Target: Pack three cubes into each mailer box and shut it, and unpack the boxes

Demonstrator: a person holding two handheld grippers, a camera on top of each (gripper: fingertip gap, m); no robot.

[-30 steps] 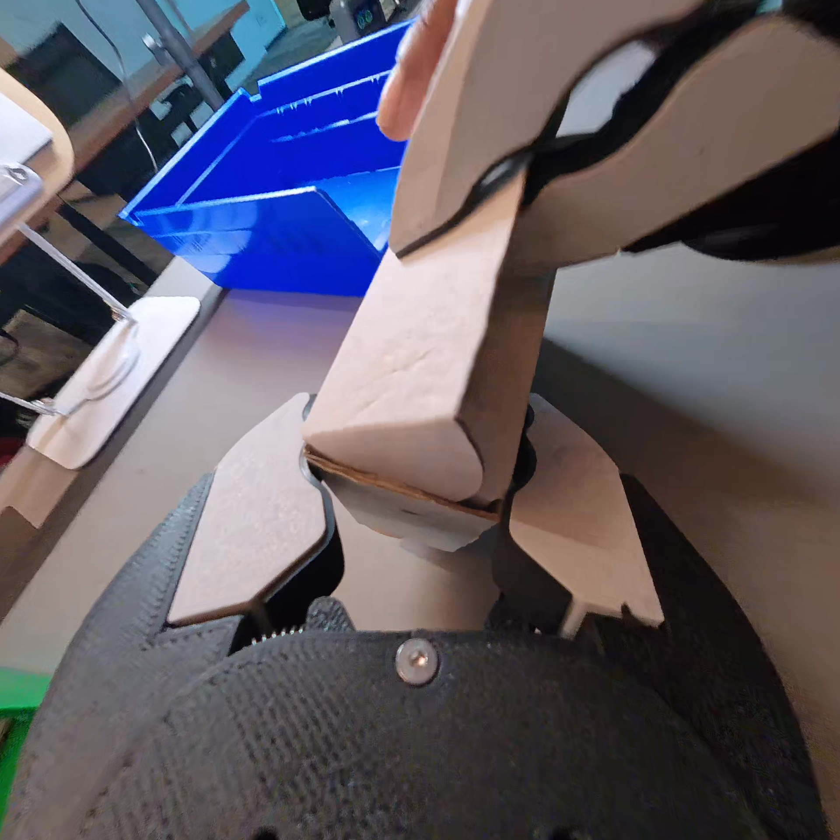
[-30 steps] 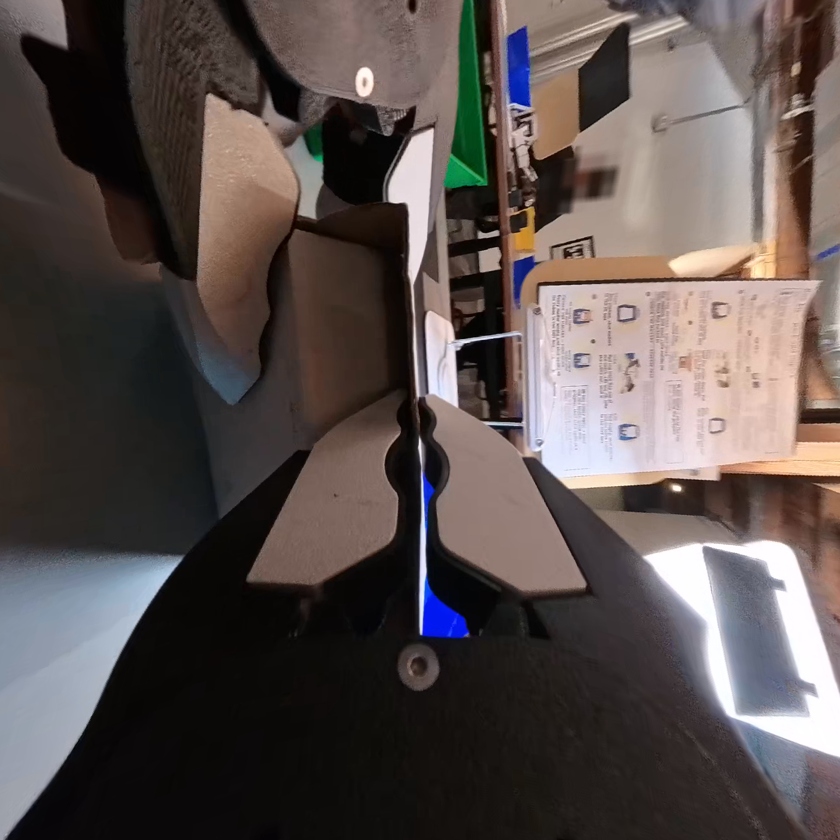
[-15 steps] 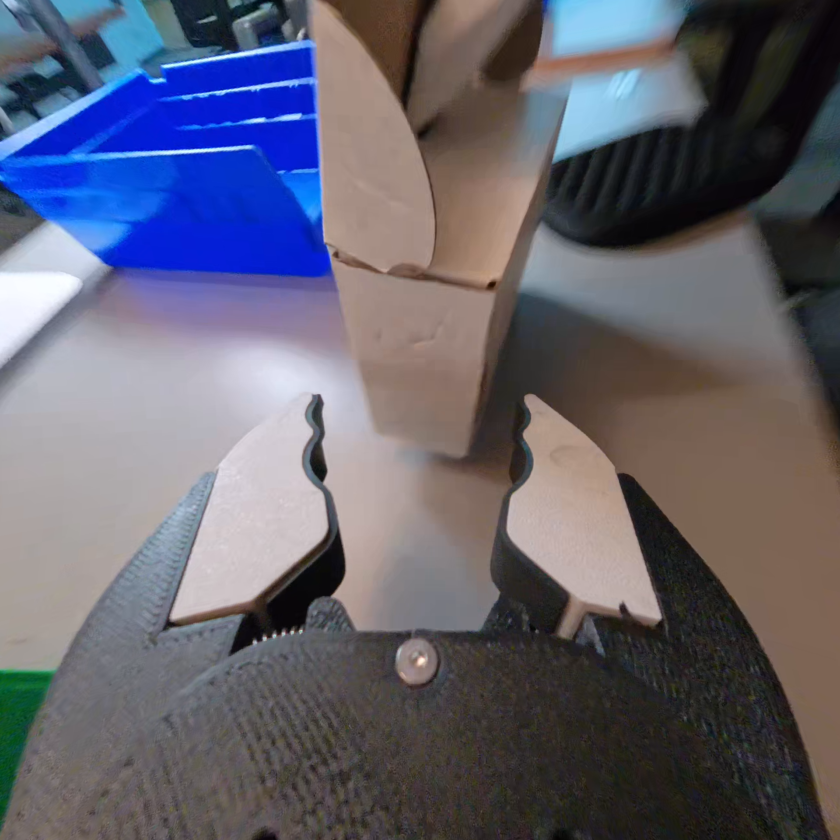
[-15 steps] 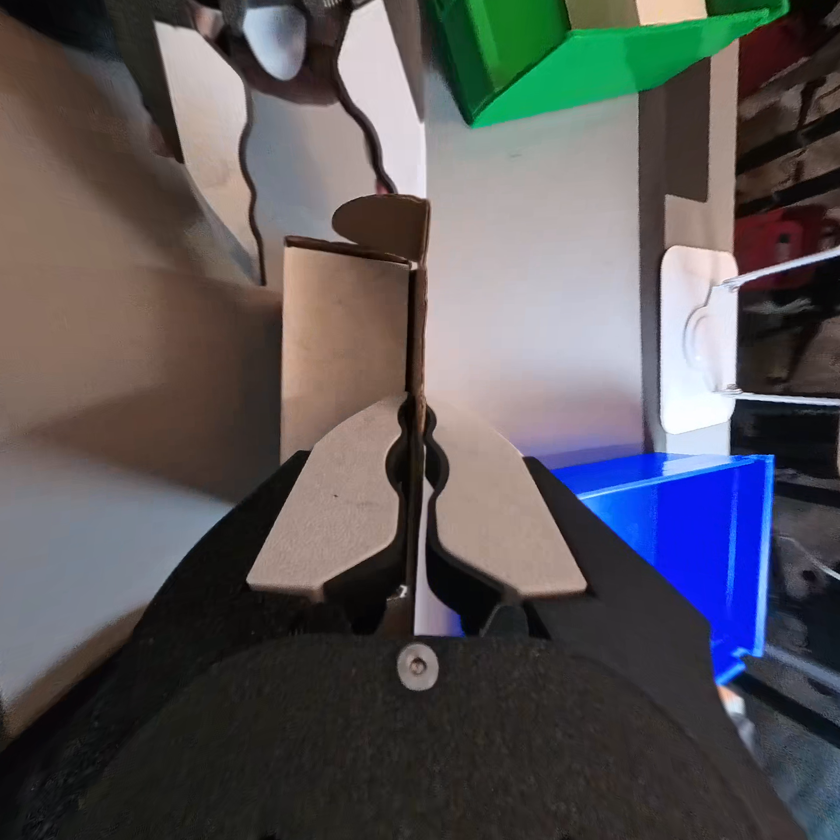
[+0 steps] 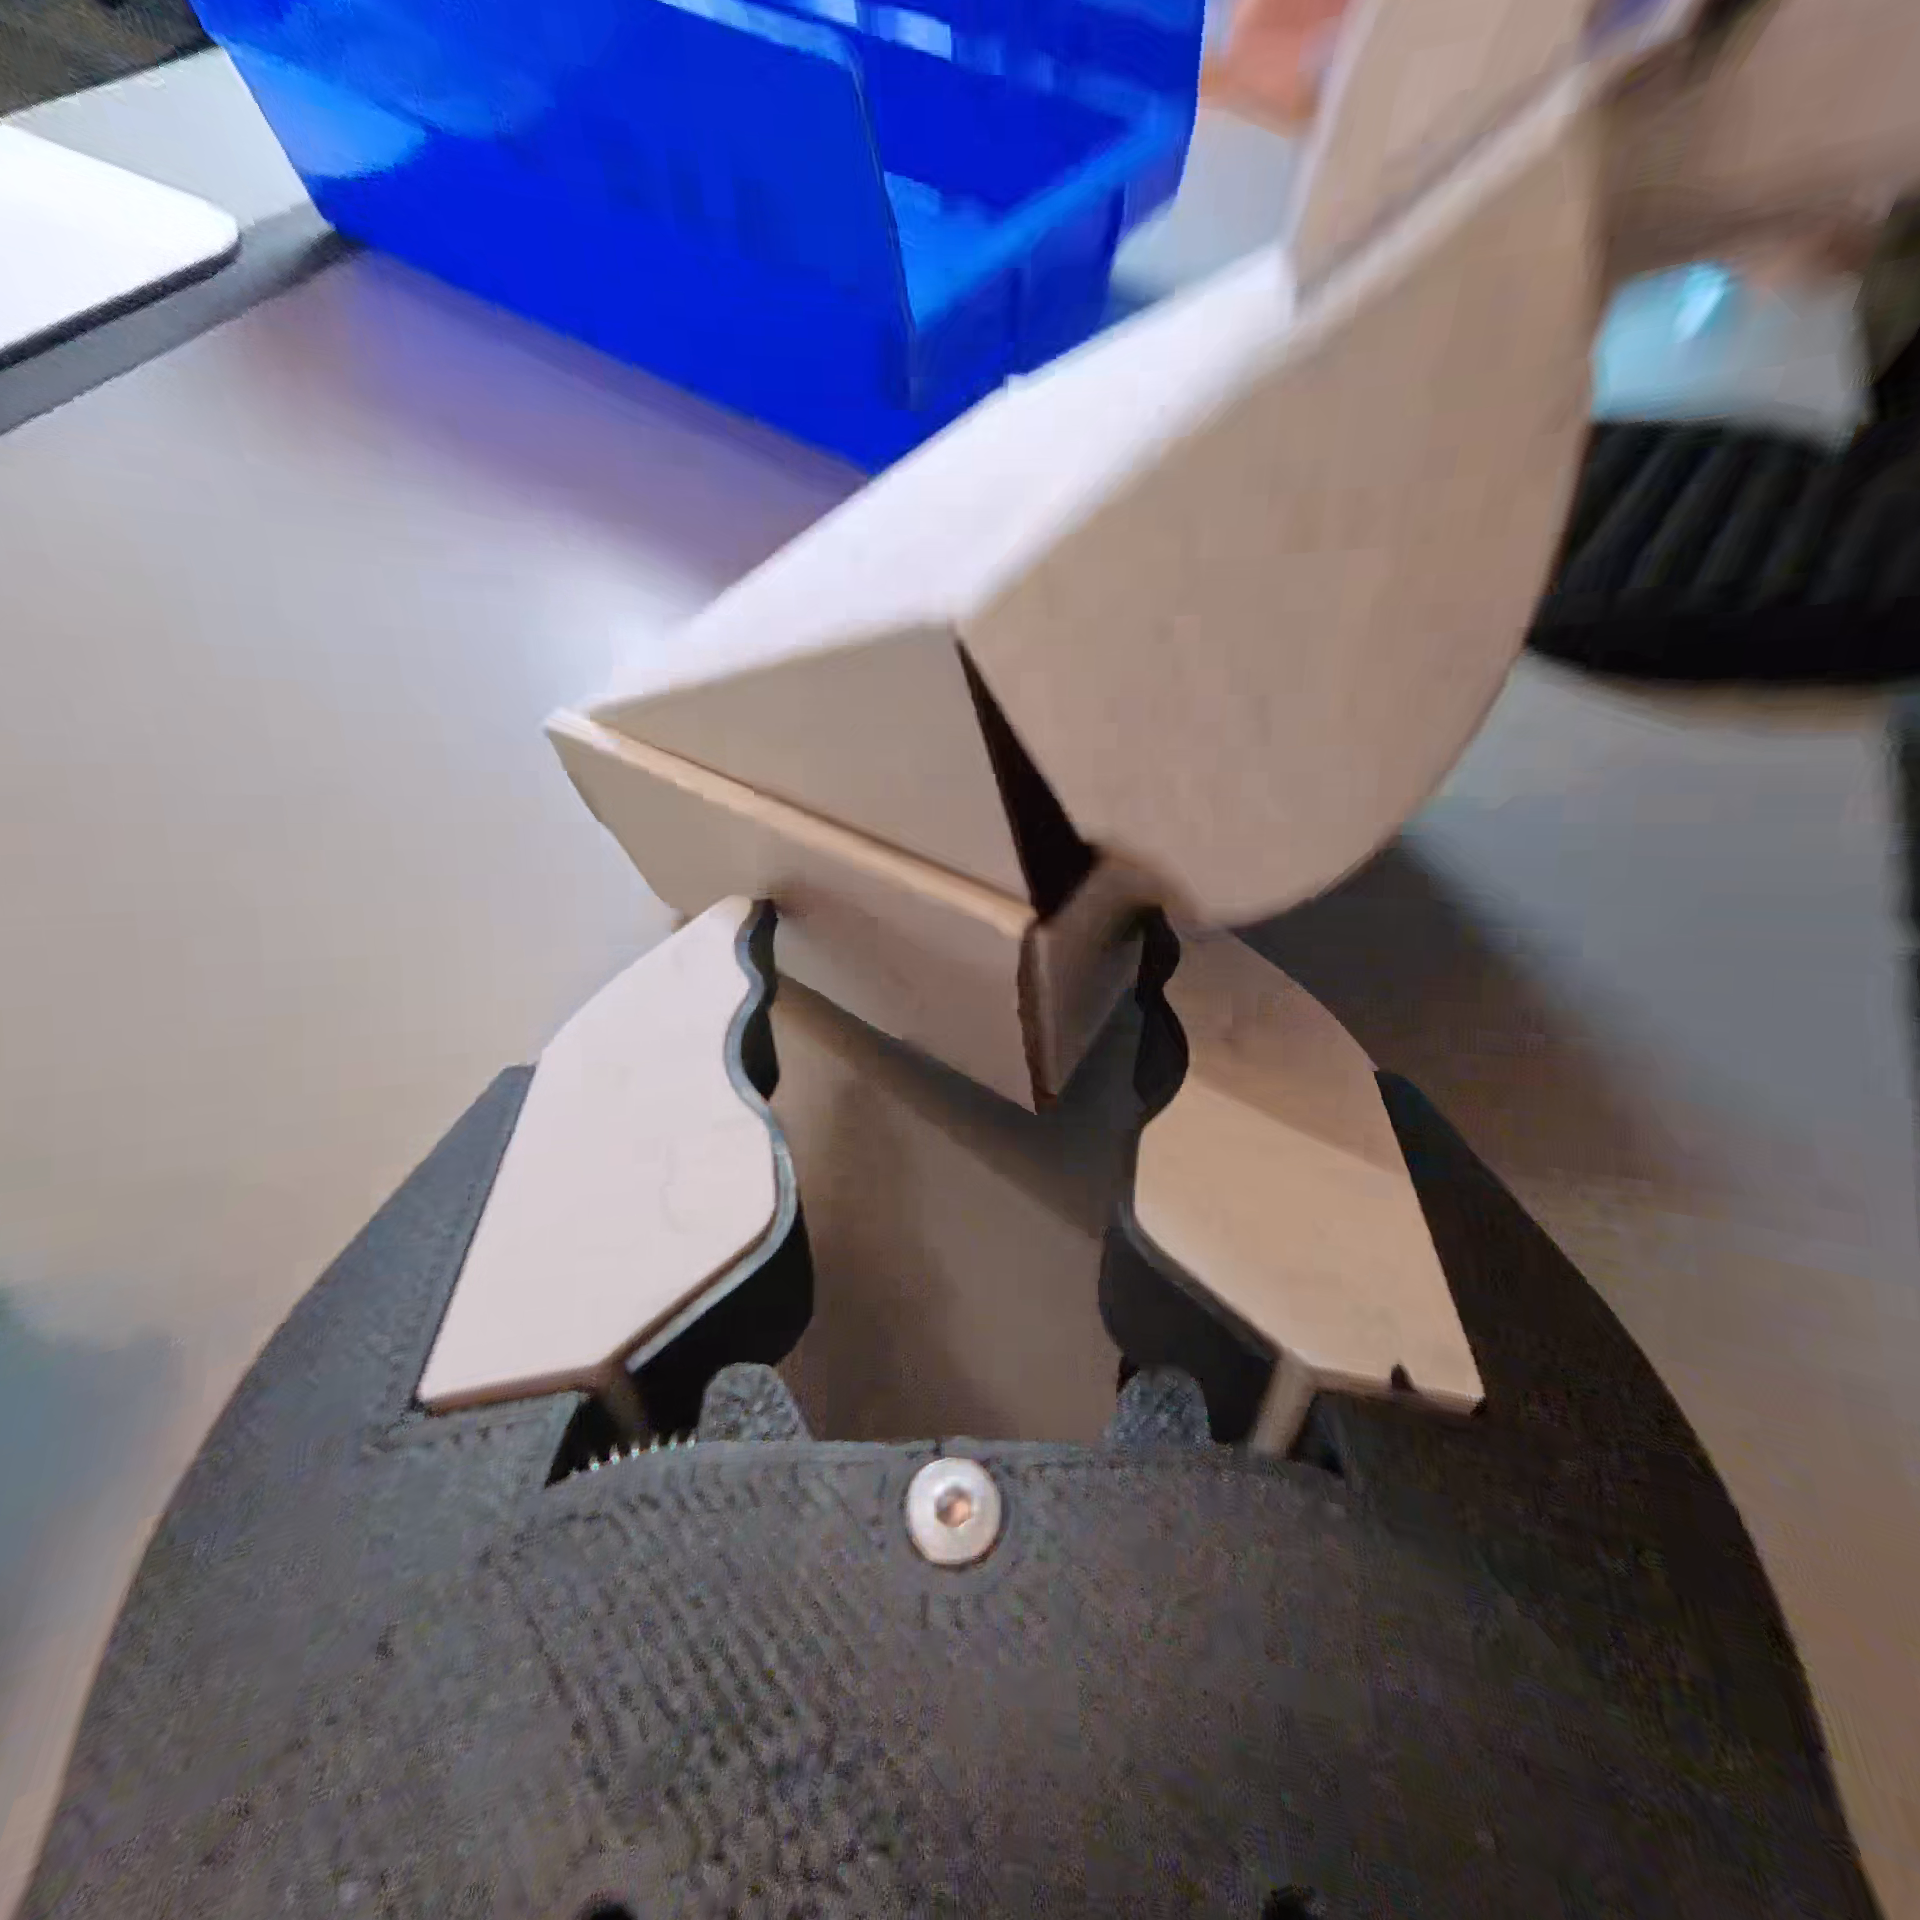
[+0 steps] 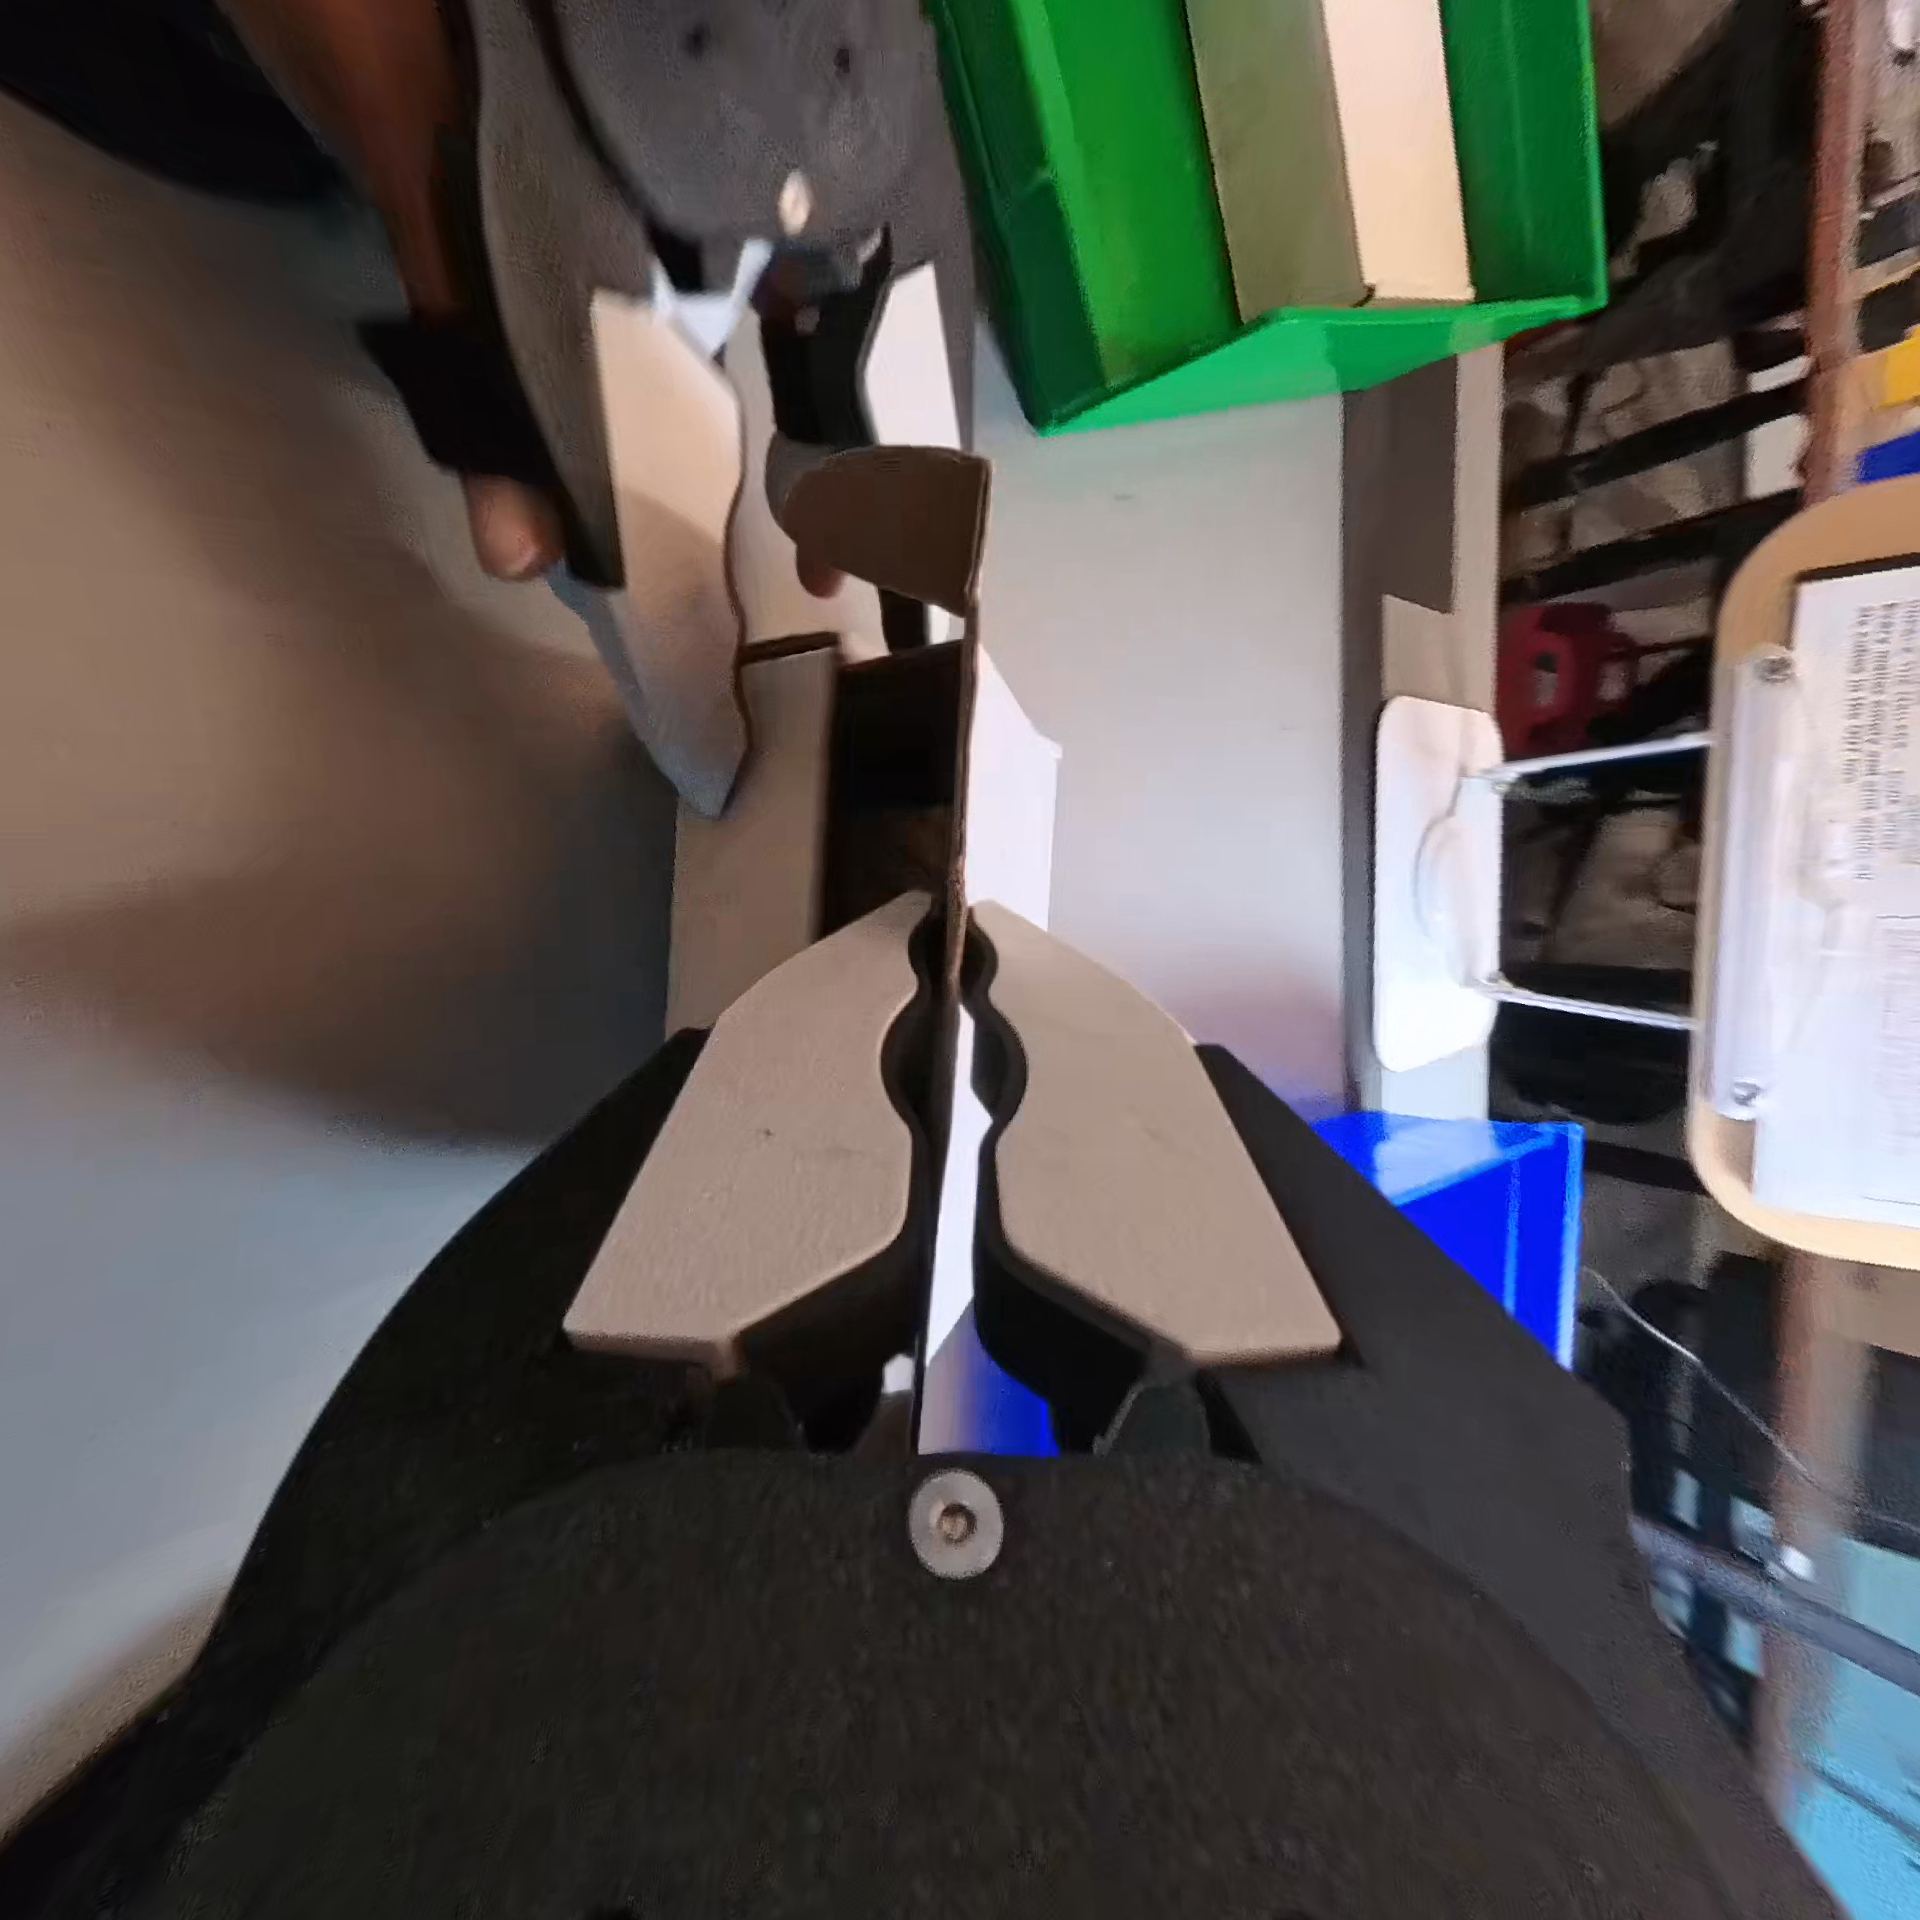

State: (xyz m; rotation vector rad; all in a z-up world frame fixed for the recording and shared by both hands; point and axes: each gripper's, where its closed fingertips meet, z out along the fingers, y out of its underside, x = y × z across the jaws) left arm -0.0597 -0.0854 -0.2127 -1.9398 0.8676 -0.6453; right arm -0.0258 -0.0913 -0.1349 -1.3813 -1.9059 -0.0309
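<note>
A brown cardboard mailer box (image 5: 1195, 582) hangs tilted above the grey table (image 5: 260, 727). Its lid stands slightly ajar, with a dark gap at the corner. My left gripper (image 5: 951, 920) has its jaws narrowed on the box's lower corner, and both tips touch it. My right gripper (image 6: 951, 925) is shut on the thin edge of the box's lid panel (image 6: 961, 727), above the dark open inside (image 6: 894, 769). A rounded lid flap (image 6: 894, 520) sticks out at the far end. One left finger (image 6: 665, 520) shows beside the box in the right wrist view. No cubes are in view.
A blue bin (image 5: 623, 156) stands behind the box and also shows in the right wrist view (image 6: 1455, 1195). A green bin (image 6: 1143, 208) holds pale boxes. A white stand base (image 6: 1434, 883) carries a printed sheet (image 6: 1849, 883) at the table edge. Tip to tip, the grippers are about 9 cm apart.
My left gripper drew back from the box, then came in again and narrowed on its lower corner. The box tipped from upright to tilted. My right gripper kept its hold on the lid.
</note>
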